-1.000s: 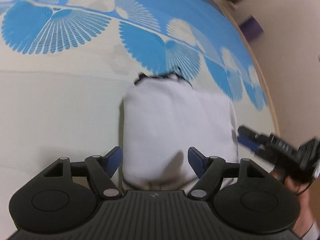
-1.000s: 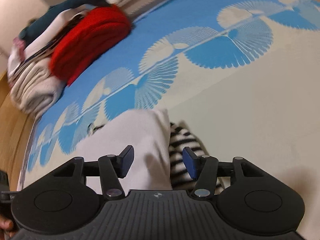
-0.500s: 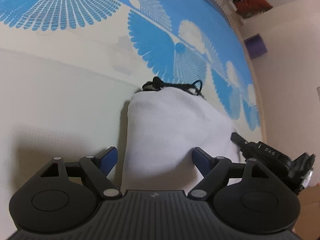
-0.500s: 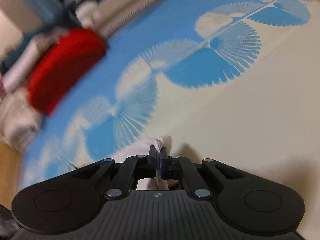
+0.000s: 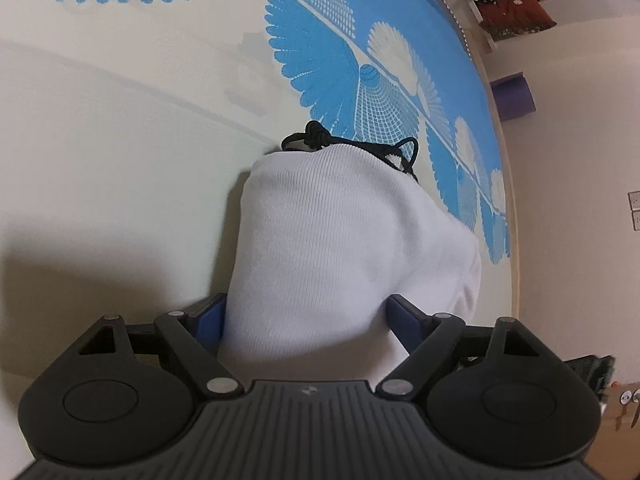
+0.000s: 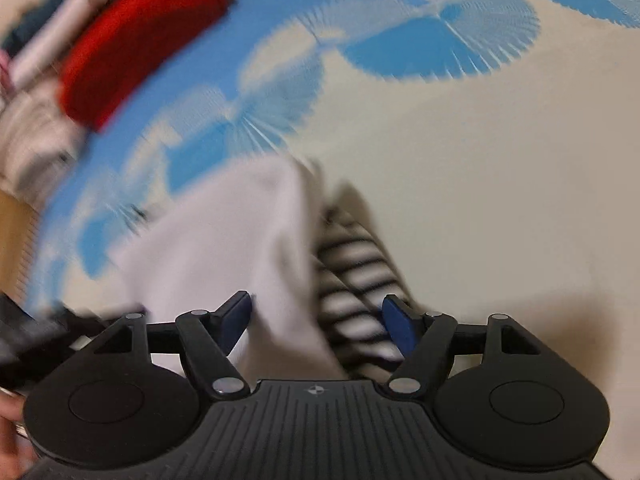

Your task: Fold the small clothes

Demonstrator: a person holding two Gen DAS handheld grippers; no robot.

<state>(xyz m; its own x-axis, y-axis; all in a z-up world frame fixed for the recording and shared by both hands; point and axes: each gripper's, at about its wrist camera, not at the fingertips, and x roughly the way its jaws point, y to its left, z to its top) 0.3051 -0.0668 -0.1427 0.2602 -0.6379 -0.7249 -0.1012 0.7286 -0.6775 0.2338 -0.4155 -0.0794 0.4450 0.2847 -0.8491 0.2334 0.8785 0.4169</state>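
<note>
Left gripper (image 5: 308, 316): fingers spread and closing slightly, astride the near end of the white garment (image 5: 344, 248), not pinching it. Garment lies folded on the bed sheet (image 5: 120, 140), black cord (image 5: 316, 138) at its 12 o'clock edge. Right gripper (image 6: 316, 318): fingers released and opening, white cloth (image 6: 240, 240) and striped cloth (image 6: 352, 280) between them. Red pile (image 6: 132, 40) at 10 o'clock, blurred.
</note>
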